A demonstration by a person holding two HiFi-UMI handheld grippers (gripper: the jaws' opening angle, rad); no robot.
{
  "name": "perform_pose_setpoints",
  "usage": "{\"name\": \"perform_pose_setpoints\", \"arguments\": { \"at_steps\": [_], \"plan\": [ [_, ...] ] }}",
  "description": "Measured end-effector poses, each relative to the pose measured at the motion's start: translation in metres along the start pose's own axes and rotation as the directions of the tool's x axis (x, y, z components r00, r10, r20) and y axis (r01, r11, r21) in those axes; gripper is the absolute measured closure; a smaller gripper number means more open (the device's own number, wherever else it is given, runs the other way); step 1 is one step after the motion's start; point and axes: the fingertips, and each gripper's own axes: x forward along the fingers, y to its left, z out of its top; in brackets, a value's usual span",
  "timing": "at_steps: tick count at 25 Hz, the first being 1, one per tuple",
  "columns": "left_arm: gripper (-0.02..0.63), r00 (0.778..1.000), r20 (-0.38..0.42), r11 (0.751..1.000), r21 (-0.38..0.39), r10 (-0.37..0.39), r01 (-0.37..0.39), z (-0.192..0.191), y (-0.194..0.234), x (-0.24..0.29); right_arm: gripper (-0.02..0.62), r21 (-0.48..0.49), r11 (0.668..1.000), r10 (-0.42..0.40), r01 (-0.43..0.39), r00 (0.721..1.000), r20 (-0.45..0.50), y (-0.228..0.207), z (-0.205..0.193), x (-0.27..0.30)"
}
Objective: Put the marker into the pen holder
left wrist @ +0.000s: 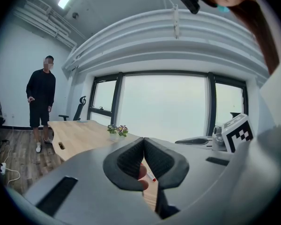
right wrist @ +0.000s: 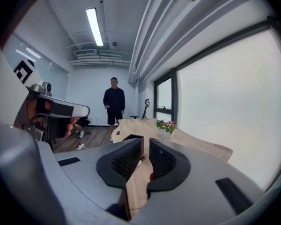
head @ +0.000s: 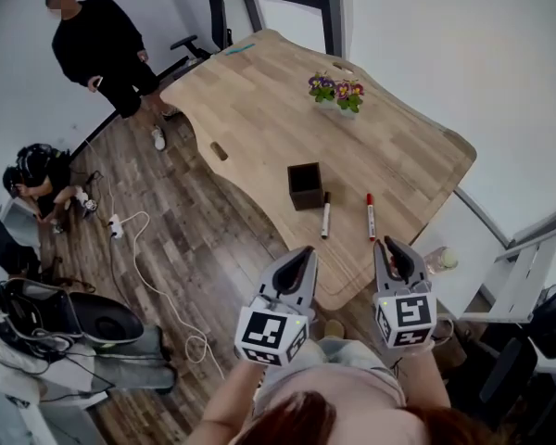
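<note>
Two markers flat on the bench point(head: 259, 109) close to its near edge, neither in the pen holder point(head: 305, 185). Black-capped marker point(head: 325, 215) just beside the holder's right side; red-capped marker point(head: 370, 216) further right, apart from the first; both lengthwise toward the near edge. Holder upright, dark, square, open at the top. Flower pot point(head: 336, 92) well beyond, toward the far edge. Both claws by the near corner, touching nothing on the bench.

Head view: left claw point(head: 299, 254) only a dark wedge, gap unreadable. Left gripper view: left claw point(left wrist: 143, 139) with tips pressed together, nothing between them, a sliver of the red-capped marker point(left wrist: 151, 176) glimpsed below the tips, holder out of sight.

Right claw point(head: 396, 247) likewise unreadable from above. Right gripper view: right claw point(right wrist: 145, 142) parted by a narrow slit and empty. Through the slit, bench wood and the black-capped marker point(right wrist: 141, 160); top of the pen holder point(right wrist: 132, 137) just behind the left jaw.

Standing person point(head: 102, 49) past the far left corner, present in all three views. White floor cable point(head: 153, 276) plain only from the head.
</note>
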Motion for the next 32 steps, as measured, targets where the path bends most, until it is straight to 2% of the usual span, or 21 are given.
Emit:
{"name": "perform_pose_setpoints", "arguments": {
  "at_steps": [10,19,32],
  "plan": [
    [0.604,1.000,-0.009,1.000,-0.016,0.019,-0.020,-0.011,0.019,0.011,0.538,-0.050,0.999,-0.003,-0.001,0.996,-0.089,-0.012,-0.041,0.038],
    [0.604,1.000,-0.023,1.000,-0.008,-0.007,0.007,-0.010,0.040,0.030,0.526,-0.049,0.998,-0.043,0.035,0.984,-0.176,-0.019,-0.075,0.067],
    [0.604,0.998,-0.048,0.999,-0.010,-0.045,0.045,-0.015,0.066,0.054,0.515,-0.041,0.996,-0.089,0.080,0.942,-0.323,-0.028,-0.137,0.101]
  ]
}}
